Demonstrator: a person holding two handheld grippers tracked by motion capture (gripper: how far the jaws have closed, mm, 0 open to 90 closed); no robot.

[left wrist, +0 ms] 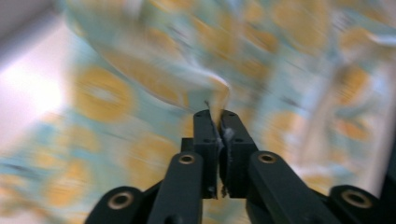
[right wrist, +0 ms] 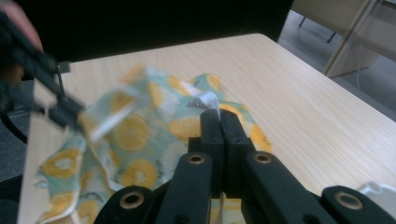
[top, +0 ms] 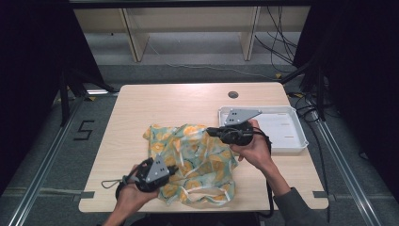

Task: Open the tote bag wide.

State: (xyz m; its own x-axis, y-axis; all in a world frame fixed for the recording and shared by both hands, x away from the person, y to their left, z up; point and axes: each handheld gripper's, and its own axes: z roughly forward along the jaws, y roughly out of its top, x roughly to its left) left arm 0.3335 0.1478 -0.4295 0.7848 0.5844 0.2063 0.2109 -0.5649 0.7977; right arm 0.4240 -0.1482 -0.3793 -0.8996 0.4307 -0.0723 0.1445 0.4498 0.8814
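A crumpled cloth (top: 197, 160), pale green with orange fruit slices, lies on the front half of the wooden table (top: 164, 99). My left gripper (top: 173, 168) is at the cloth's near left edge, shut on a fold of the cloth (left wrist: 219, 93), which rises pinched between its jaws. My right gripper (top: 210, 131) sits at the cloth's far right edge, its jaws pressed together on a bit of the cloth's hem (right wrist: 208, 102). In the right gripper view the left gripper (right wrist: 70, 112) shows blurred at the far side of the cloth (right wrist: 130, 135).
A white plastic tray (top: 291, 141) stands at the table's right, just behind my right hand. A round cable hole (top: 233, 94) marks the far middle of the tabletop. Dark stands and cables surround the table.
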